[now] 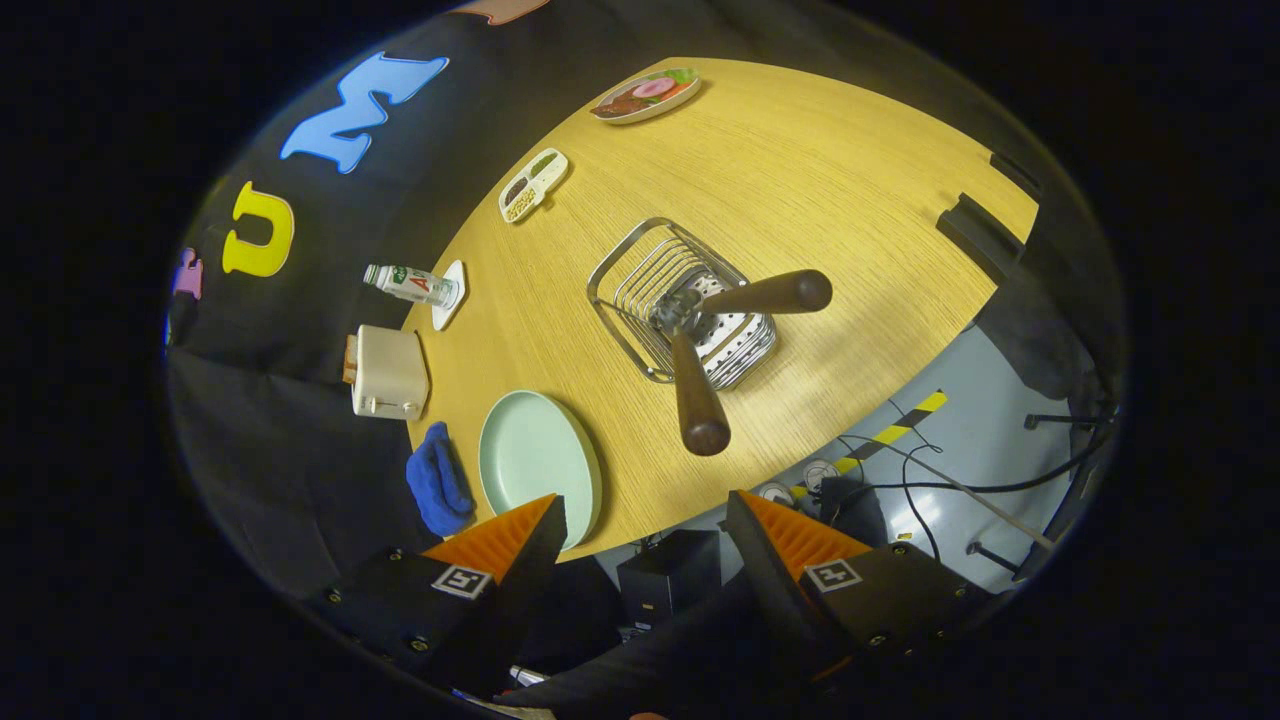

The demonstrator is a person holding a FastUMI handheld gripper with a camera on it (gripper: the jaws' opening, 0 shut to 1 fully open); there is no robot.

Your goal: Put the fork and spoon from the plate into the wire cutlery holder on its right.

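The gripper (645, 520) hung high over the near edge of the wooden table (800, 170), its two fingers spread wide apart with nothing between them and touching nothing. Beyond the fingers, near the middle of the table, stood the wire cutlery holder (640, 265), and in it two brown-handled utensils leaned with their metal ends down among the wires: one handle (697, 390) slanted back toward the gripper, the other handle (775, 292) pointed off to the right. Which was the fork and which the spoon could not be told, since their heads were lost in the wire. The pale green plate (530, 455) lay just ahead of the left finger, at the table's near edge, bare of cutlery, its near rim partly hidden behind that fingertip. Just beside the plate on its left lay a crumpled blue cloth (438, 480), and beyond that a cream toaster (388, 372) sat at the table's left edge. Farther along that edge a small bottle (412, 284) lay on its side beside a white coaster (450, 294), then a divided snack dish (532, 184), and at the far end a plate of food (646, 96). The stretch of table between plate and holder was open wood, as was the wide area right of and beyond the holder. Past the table's near edge, between and right of the fingers, the grey floor (960, 440) showed with striped tape (895, 430), dark cables (930, 487) and a black box (668, 577).
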